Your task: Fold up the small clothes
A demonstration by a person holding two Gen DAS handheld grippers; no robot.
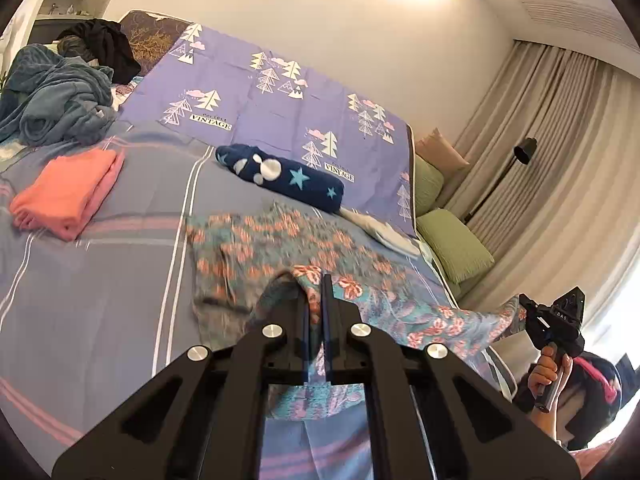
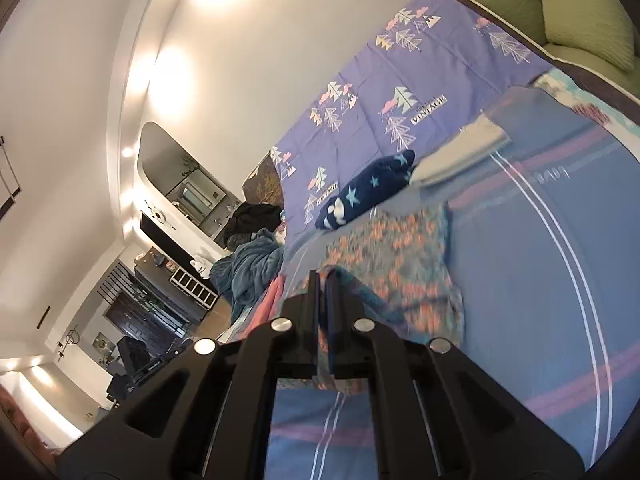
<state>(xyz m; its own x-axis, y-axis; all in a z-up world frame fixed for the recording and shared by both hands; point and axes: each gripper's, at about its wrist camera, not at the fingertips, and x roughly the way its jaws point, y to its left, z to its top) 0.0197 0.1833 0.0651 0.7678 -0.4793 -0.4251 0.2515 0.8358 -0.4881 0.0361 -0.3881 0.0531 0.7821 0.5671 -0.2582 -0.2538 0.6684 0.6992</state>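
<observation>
A teal floral garment (image 1: 280,248) with orange flowers lies partly on the bed, its near edge lifted. My left gripper (image 1: 316,280) is shut on that lifted edge. The right gripper (image 1: 524,312) shows at the right of the left wrist view, shut on the garment's other corner, with the cloth stretched between the two. In the right wrist view the right gripper (image 2: 322,276) is shut on the same floral garment (image 2: 400,264), blurred beyond the fingers.
A folded pink garment (image 1: 68,196) lies at the left of the bed. A rolled navy star-print piece (image 1: 280,176) and a folded white piece (image 1: 384,232) lie beyond the floral one. A teal blanket (image 1: 52,96) is heaped far left. Green cushions (image 1: 452,244) sit beside the bed.
</observation>
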